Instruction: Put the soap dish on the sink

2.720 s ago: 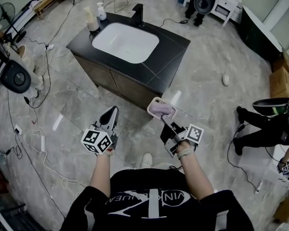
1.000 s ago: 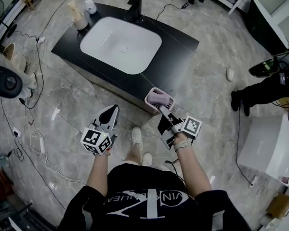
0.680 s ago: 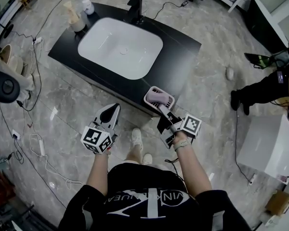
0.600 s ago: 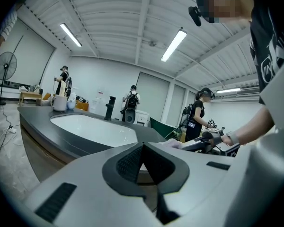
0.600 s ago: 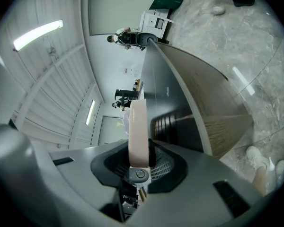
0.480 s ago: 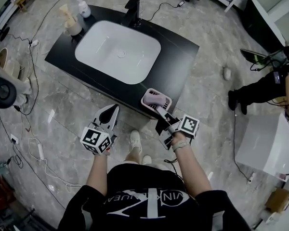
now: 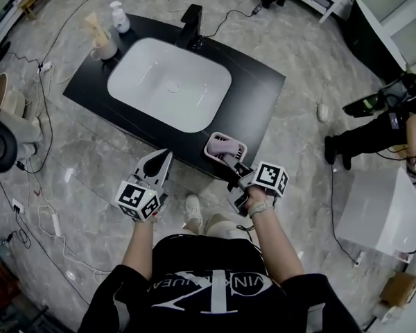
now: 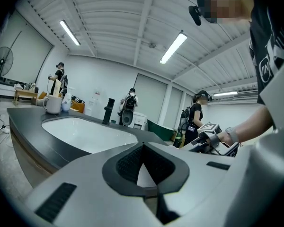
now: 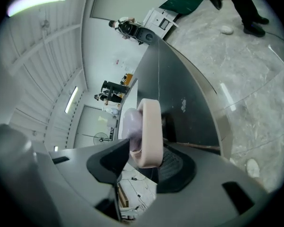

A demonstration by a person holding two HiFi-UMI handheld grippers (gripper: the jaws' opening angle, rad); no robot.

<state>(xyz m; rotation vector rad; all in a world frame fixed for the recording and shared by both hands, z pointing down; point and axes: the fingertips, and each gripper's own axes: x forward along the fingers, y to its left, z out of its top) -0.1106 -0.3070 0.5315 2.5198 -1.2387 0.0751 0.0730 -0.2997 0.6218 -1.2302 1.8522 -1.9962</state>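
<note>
A pink soap dish (image 7: 225, 147) with a purple soap in it sits at the front right corner of the black sink counter (image 7: 258, 82), right of the white basin (image 7: 170, 82). My right gripper (image 7: 234, 164) is just behind it. In the right gripper view the dish (image 9: 149, 131) stands on edge between the jaws. The right gripper (image 9: 149, 153) has just been opening, and a small gap shows beside the dish's rim. My left gripper (image 7: 160, 160) hovers left of it, short of the counter's front edge, shut and empty, as the left gripper view (image 8: 142, 145) shows.
A black faucet (image 7: 192, 25) stands behind the basin. A cup (image 7: 104, 46) and a bottle (image 7: 118, 16) sit at the counter's far left corner. A person (image 7: 374, 127) and a white box (image 7: 378, 210) are to the right. Cables (image 7: 48, 214) trail on the floor at left.
The sink has drawn closer. My right gripper carried the soap dish forward from in front of the cabinet onto the counter's front right corner. The left gripper kept its place in view.
</note>
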